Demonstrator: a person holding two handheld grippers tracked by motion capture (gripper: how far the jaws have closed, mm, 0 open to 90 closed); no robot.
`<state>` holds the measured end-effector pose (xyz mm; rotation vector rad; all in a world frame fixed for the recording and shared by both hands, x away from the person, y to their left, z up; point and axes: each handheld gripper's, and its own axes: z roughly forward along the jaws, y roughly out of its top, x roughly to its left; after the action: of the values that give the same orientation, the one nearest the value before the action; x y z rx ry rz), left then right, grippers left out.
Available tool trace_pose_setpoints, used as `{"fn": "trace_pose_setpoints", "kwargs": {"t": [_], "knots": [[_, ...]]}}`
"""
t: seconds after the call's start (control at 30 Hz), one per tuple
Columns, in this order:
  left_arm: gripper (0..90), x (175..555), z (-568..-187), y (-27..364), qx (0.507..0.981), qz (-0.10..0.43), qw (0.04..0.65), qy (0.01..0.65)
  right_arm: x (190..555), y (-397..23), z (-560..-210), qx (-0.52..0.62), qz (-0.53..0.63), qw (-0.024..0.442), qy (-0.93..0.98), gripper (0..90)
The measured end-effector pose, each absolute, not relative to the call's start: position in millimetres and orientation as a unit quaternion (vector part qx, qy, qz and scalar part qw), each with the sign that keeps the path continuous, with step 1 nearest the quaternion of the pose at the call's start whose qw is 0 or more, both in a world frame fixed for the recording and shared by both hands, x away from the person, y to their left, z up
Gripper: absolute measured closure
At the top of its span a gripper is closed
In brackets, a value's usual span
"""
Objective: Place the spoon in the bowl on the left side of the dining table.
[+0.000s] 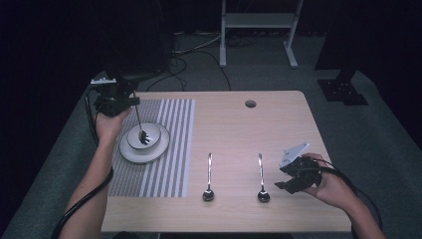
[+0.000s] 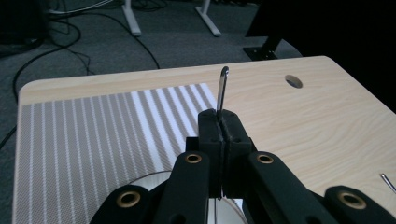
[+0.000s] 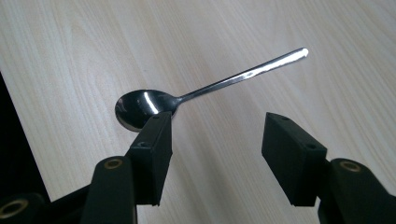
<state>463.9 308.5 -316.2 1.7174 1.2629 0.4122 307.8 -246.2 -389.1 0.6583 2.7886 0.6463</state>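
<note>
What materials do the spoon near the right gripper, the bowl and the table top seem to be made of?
Spoon: polished metal, probably steel; it shows bright mirror glints.
Bowl: white glazed ceramic, as it looks; smooth, with a dark rim.
Table top: pale wood or wood-look laminate; grain lines show, matte.

No text, label, brand, number or sign can be read on anything here.

Beyond your left gripper (image 1: 133, 101) lies grey carpet (image 1: 259, 74) with loose cables (image 1: 184, 55). A white frame (image 1: 259, 22) stands farther off, in darkness.
</note>
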Motion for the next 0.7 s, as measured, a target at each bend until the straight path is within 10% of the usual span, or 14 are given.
{"fn": "trace_pose_setpoints", "kwargs": {"t": [0.7], "knots": [[89.1,465,-338,323,0.687,0.164,0.459,0.539,308,-246,-393,0.223,0.221,0.099,0.944,41.8]]}}
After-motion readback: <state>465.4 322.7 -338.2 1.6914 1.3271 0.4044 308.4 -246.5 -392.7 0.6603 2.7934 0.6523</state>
